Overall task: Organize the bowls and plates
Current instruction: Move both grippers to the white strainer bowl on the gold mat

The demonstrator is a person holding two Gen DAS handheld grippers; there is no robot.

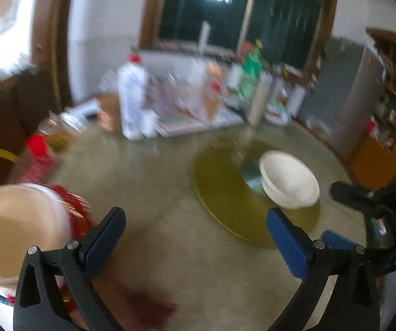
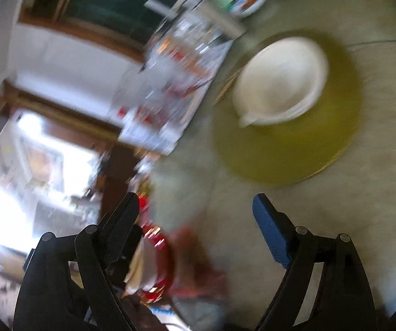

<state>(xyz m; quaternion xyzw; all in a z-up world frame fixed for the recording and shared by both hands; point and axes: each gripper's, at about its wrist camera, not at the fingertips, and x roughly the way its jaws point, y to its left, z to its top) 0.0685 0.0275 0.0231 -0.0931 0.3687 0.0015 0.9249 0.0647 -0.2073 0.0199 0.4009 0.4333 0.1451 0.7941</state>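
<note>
A white ceramic bowl [image 1: 290, 179] sits on a yellow-green turntable [image 1: 225, 190] at the table's far right. It looks rigid, glossy and breakable; the rim is the likely hold. The left gripper [image 1: 195, 237] and right gripper [image 2: 198, 220] both gape, empty.

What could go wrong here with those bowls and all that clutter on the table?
The white bowl sits off-centre, near the edge of the yellow turntable, so a nudge might slide it off. The bowl by the left tool sits at the table's near edge, close to its finger. Bottles crowd the far side; a wide sweep could topple them.
</note>
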